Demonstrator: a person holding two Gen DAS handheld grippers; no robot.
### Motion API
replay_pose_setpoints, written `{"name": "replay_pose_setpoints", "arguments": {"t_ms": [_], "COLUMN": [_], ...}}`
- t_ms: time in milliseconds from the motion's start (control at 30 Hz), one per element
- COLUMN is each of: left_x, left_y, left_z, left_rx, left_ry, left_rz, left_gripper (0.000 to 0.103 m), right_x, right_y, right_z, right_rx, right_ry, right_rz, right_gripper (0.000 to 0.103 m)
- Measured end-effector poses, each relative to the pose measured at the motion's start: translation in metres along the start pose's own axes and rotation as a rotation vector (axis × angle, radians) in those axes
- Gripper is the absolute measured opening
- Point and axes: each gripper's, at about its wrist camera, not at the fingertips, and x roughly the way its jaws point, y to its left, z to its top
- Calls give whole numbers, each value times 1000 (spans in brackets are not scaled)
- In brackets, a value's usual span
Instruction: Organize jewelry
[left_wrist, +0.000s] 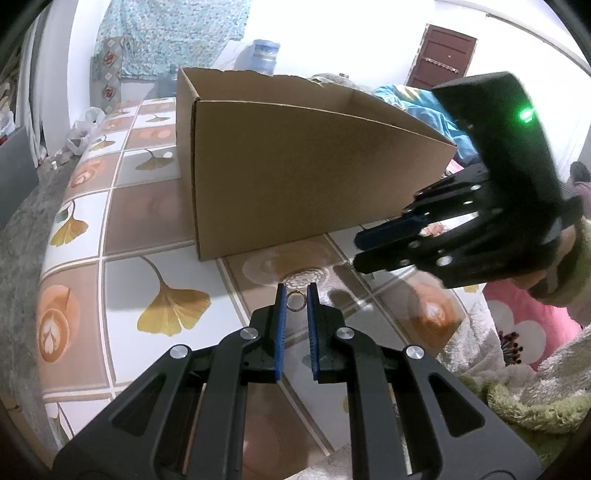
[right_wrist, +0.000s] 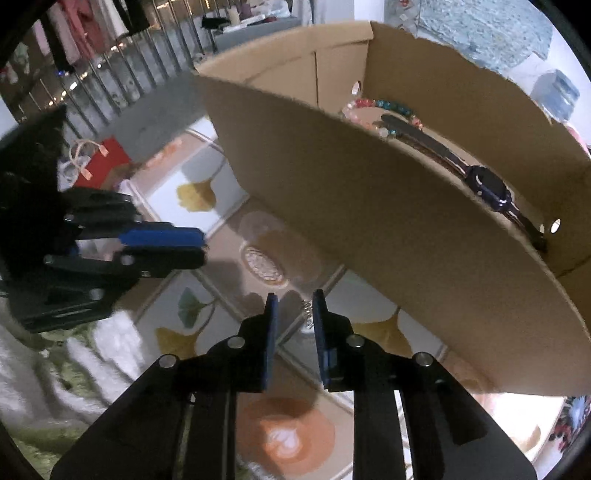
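Observation:
Between the blue pads of my left gripper (left_wrist: 297, 292) sits a small metal ring (left_wrist: 296, 301), pinched just above the table; the same gripper (right_wrist: 203, 246) shows at the left of the right wrist view. My right gripper (right_wrist: 294, 297) points steeply down at the table with a gap between its pads. A tiny silvery piece (right_wrist: 307, 314) lies by its right pad, not squeezed. In the left wrist view the right gripper (left_wrist: 356, 251) hangs beside the cardboard box (left_wrist: 295, 166). Inside the box (right_wrist: 369, 221) lie a bead bracelet (right_wrist: 384, 107) and a dark watch (right_wrist: 487, 184).
The tablecloth (left_wrist: 155, 229) carries ginkgo-leaf and coffee prints. A round ornate disc (right_wrist: 264, 266) lies between the grippers; whether it is print or object is unclear. A red gift bag (right_wrist: 107, 158) stands far left. A fuzzy green sleeve (left_wrist: 535, 406) and pink flowered fabric (left_wrist: 517, 325) border the right.

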Motion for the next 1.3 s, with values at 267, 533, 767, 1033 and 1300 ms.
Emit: {"name": "replay_pose_setpoints", "arguments": {"t_ms": [267,533,767,1033,1300], "left_x": [1,2,-3,-7,-7], "left_y": [4,6,5,-1,5], "left_z": [-1,0,-1,-1,-3], "left_rx": [-11,-12,-9,2,-15], "left_ry": [0,-5,-15,-19,-16], "left_rz": [-1,0,7,4,5], "left_gripper": [10,10,10,10,10], "right_x": [15,-3,-34,-12,13], "right_y": [-5,-21,-23,-8,-8], "right_z": [1,0,-2,1,2], "right_rx": [-10,111,128,37,-2], "right_ry": [31,-32,-103,-29,14], "right_rz": [11,79,98,16,-11], "right_gripper": [4,0,0,12,12]}}
